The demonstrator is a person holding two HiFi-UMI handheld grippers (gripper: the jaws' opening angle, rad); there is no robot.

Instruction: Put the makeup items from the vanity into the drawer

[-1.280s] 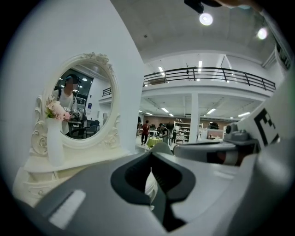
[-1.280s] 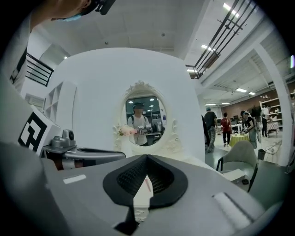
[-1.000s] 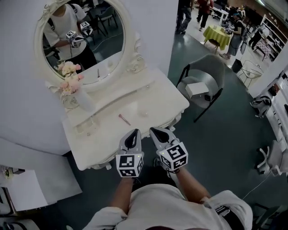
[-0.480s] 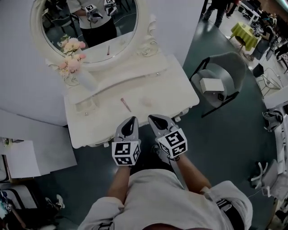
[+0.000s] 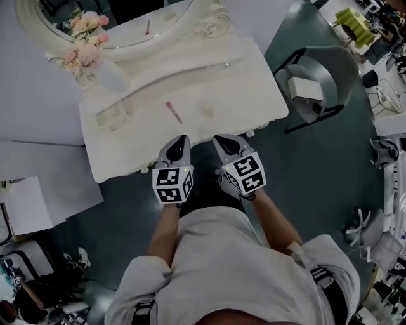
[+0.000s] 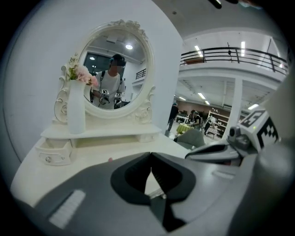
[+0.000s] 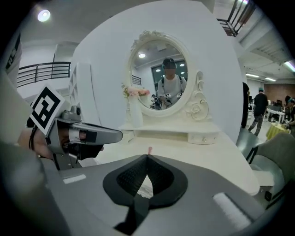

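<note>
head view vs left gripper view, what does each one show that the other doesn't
Only the head view: the person's shirt, the white box on the chair, and the dark floor. Only the left gripper view: the balcony railing and the ceiling lights. Both: the white vanity, the flower vase and the right tool.

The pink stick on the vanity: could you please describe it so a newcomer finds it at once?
Start at the white vanity under the oval mirror. On its flat top, right of the small drawer box, lies a thin pink stick, the only coloured thing on that pale surface.
</note>
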